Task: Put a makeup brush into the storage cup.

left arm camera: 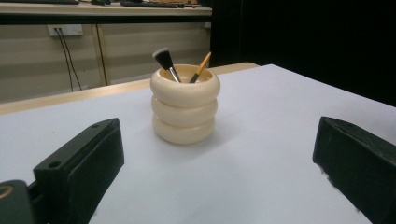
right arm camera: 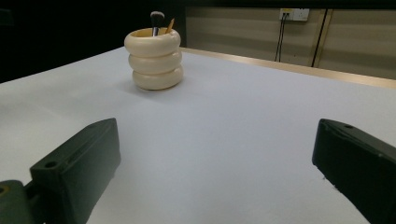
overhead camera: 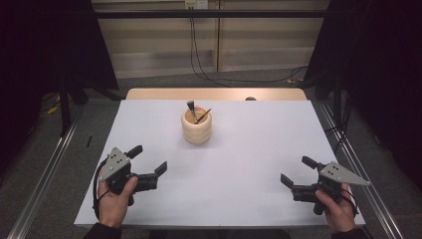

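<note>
Both hand-held grippers, the left hand-held gripper [overhead camera: 149, 162] and the right hand-held gripper [overhead camera: 296, 172], rest low near the counter [overhead camera: 259, 144] front edge with jaws spread and empty, angled inward, seemingly readied toward the cream ringed holder [overhead camera: 196, 127] standing mid-counter, well apart from them, with a brush [overhead camera: 191, 108] and an orange stick [overhead camera: 203, 116] propped inside.

High view looks down and forward over the white rectangular worktop [overhead camera: 239, 164]. Both gripper views sit low, facing the shared cream ringed ceramic pot [left arm camera: 185, 103]; left nearer.
</note>
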Motion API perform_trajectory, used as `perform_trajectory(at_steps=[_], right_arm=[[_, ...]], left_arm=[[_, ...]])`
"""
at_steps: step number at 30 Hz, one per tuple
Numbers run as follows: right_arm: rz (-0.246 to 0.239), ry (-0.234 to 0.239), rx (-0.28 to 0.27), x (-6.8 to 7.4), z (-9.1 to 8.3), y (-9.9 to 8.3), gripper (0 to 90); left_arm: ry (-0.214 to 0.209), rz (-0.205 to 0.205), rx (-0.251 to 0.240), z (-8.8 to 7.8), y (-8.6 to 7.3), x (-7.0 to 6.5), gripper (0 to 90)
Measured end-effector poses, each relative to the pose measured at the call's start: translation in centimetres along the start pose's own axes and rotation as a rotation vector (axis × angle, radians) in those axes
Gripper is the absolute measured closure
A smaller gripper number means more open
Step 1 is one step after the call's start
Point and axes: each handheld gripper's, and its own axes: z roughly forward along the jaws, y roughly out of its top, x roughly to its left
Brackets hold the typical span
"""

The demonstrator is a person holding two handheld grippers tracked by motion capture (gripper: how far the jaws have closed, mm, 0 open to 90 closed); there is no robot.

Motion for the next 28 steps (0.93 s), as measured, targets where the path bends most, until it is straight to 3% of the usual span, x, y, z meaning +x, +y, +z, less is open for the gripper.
perform_trajectory(at_steps=[3, 8, 11, 16, 25, 28], right_arm=[[0.000, -0.003, 0.004, -0.1, 0.0, -0.1, 0.4], [0.001, -0.005, 0.002, -0.1, -0.2, 0.0, 0.5], [-0.002, -0.009, -0.003, 0.0, -0.2, 0.0, 0.5], [-0.009, 0.000, -0.002, 0.1, -0.1, 0.0, 0.4], [0.006, -0.002, -0.012, -0.1, -0.2, 0.2, 0.4], [0.004, 0.004, -0.007, -0.2, 0.0, 0.2, 0.4]], left_arm=[[0.002, -0.031, -0.009, -0.6, -0.6, 0.1, 2.1], [0.011, -0.050, -0.015, -1.4, -1.1, 0.2, 2.6], [0.023, -0.052, -0.019, -1.8, -1.6, 0.1, 2.5], [-0.001, -0.053, -0.015, -2.0, -2.0, -0.3, 2.5], [0.049, -0.069, -0.015, -2.3, -2.5, 0.0, 2.5], [0.033, -0.067, -0.007, -2.2, -2.6, -0.2, 2.5]])
